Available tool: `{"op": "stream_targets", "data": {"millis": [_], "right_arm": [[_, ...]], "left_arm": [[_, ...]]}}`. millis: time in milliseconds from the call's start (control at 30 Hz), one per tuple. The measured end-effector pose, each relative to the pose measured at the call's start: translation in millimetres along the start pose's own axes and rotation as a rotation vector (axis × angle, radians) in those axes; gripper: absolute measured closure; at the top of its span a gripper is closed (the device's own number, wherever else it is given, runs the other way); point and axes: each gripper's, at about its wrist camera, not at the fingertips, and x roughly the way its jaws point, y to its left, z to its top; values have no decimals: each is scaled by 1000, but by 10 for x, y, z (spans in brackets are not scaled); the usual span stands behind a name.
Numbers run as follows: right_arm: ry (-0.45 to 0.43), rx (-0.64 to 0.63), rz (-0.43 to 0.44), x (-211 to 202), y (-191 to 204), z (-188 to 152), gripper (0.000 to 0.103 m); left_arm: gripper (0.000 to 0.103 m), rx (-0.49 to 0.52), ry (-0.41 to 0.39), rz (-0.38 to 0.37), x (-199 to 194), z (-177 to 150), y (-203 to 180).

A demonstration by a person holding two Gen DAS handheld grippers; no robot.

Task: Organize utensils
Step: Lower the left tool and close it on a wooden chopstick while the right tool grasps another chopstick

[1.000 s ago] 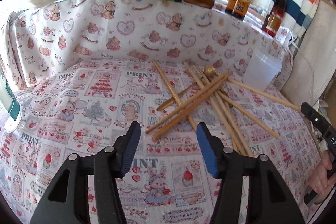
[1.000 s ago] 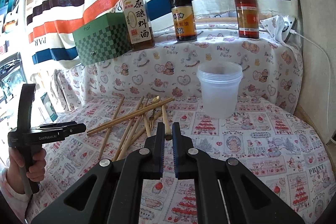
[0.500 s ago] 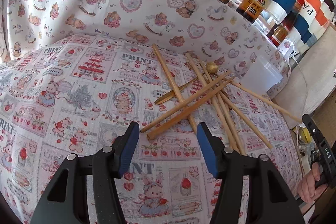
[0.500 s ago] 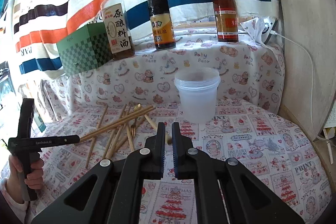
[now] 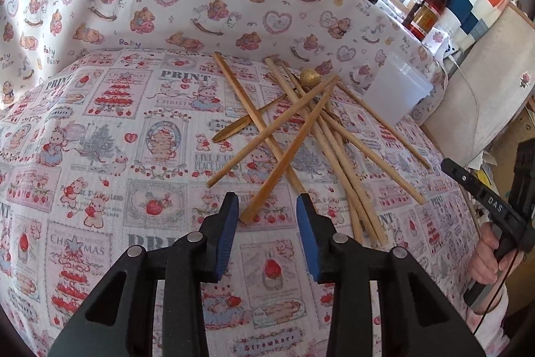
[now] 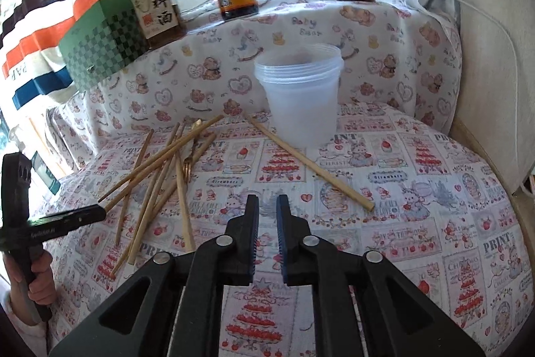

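task status: not yet started as far as visible. the stacked clear plastic cups [image 6: 301,96] stand empty at the back of the printed tablecloth [image 6: 434,189]; nothing has been placed in them. the wooden chopsticks [image 5: 301,136] lie in a crossed pile left of the cups, with a gold fork [image 6: 188,163] and a gold spoon [image 5: 309,77] mixed in. one chopstick [image 6: 311,161] lies apart, running from the cups' base toward the right gripper. all utensils remain to be collected.

left gripper [image 5: 267,213]: pitched downward at the near end of the pile, jaws closing, the end of one chopstick lying just ahead of and between the tips; the pads do not press it yet, nothing held.

right gripper [image 6: 267,216]: angled down over bare cloth, jaws parted by a narrow gap and opening, nothing between them. the lone chopstick's near end lies just to its right.
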Motion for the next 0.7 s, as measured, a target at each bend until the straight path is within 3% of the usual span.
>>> {"op": "stream_targets", "data": {"millis": [67,167,267,333,367,433,467,533,567,700], "right_arm": [[52,26,45,79,-97,22,68],[90,48,136,134,-102,-6,68],[110,-52,215,121,120,-66,68],[114,-126,207,123,296,-117,68],[113,-154,190,131,368,-143,68],[118,-186,163,173,466,-188,68],[133,-192,160,207,496,-206,68],[163,-186,160,262,522,-238,75],[175,-187,167,286,537,-249,92],[126,-180,175,204,541,-262,94]], "left_arm": [[69,35,7,6,9,-17,-63],[58,91,1,58,42,-34,-169],[50,135,9,95,74,-41,-243],[50,125,6,98,85,-35,-231],[51,108,1,91,83,-28,-208],[74,73,-5,97,79,-24,-152],[90,58,-3,95,84,-19,-127],[92,36,-4,73,81,-15,-87],[93,35,-9,74,71,-15,-86],[95,65,-111,96,-120,-35,-147]]}}
